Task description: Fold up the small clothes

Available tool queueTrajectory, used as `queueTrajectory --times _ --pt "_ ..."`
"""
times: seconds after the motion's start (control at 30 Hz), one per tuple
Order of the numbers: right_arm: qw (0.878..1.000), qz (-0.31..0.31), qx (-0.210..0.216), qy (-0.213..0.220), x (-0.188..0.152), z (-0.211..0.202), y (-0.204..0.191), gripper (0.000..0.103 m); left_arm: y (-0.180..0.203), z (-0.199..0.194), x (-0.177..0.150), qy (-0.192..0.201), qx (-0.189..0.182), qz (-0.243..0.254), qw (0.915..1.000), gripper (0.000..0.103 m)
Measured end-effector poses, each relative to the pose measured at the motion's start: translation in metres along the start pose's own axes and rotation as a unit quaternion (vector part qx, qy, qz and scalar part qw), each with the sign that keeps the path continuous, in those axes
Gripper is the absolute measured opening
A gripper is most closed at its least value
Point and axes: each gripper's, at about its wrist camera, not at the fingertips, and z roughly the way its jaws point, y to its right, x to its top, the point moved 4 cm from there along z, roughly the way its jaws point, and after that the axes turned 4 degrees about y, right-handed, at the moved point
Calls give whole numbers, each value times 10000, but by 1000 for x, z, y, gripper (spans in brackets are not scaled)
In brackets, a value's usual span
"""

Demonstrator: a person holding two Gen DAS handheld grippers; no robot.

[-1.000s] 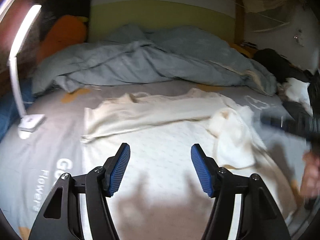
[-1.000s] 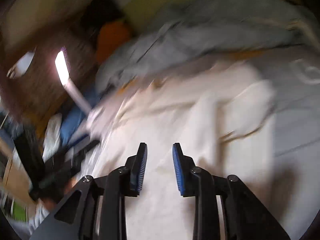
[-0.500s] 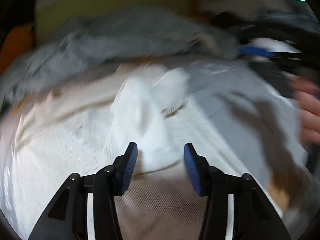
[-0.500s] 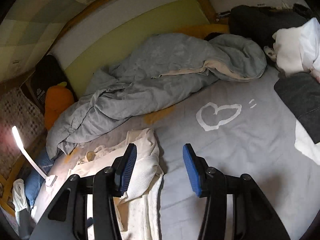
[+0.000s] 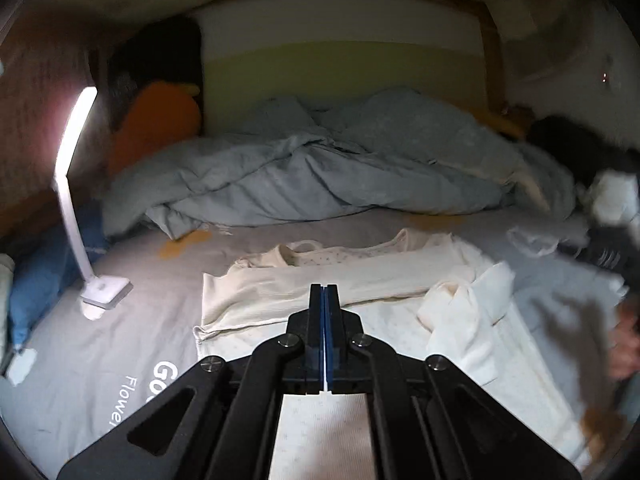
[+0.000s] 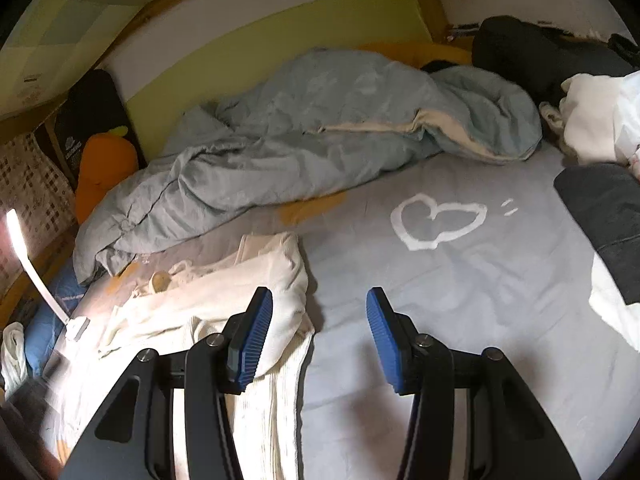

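Note:
A cream knitted garment [image 5: 256, 292] lies spread on the grey bed sheet [image 5: 120, 320], one sleeve folded across its chest. A bunched cream sleeve [image 5: 468, 308] rests at its right side. My left gripper [image 5: 325, 292] hovers over the garment's lower middle, shut, with its blue pads pressed together and no cloth between them. In the right wrist view the garment [image 6: 248, 280] lies at the left. My right gripper [image 6: 320, 320] is open above the garment's right edge, its left finger over the cloth and its right finger over bare sheet [image 6: 460, 300].
A crumpled blue-grey duvet [image 5: 320, 176] fills the far half of the bed. A lit white lamp [image 5: 72, 184] stands on the left, next to an orange plush [image 5: 156, 120]. Dark and white clothes [image 6: 600, 200] are piled on the right. A blurred hand [image 5: 624, 344] shows at the right edge.
My left gripper closed from wide open to fully shut and swung back over the garment's middle. My right gripper opened wider and swung right to the garment's right edge.

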Motion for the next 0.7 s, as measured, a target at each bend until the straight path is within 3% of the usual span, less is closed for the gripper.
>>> queueTrajectory --times 0.07,0.23,0.33,0.47,0.57,0.6,0.63,0.7 --pt "9999 -91 -61 -42 -4 4 -5 50 0 4 -1 -325 -622 -55 9975 0" --pt "9992 -314 -251 5 -7 7 -13 50 46 4 -29 -326 -994 430 9936 0" --pt "9990 -285 -334 83 -5 5 -10 51 81 21 -47 -708 -1449 250 9866 0" --pt "9988 -256 -397 107 -2 5 -5 51 129 48 -70 -1091 -1673 353 9792 1" --pt "9990 -189 -375 123 1 2 0 51 156 66 -85 -1368 -1752 469 9739 25" --pt "9992 -156 -352 136 3 1 2 51 162 72 -91 -1510 -1746 553 9714 45" --pt "9992 -131 -334 148 4 0 3 51 168 78 -96 -1634 -1654 633 9705 49" --pt "9995 -65 -280 163 7 -3 7 51 168 84 -100 -1532 -1178 738 9784 49"
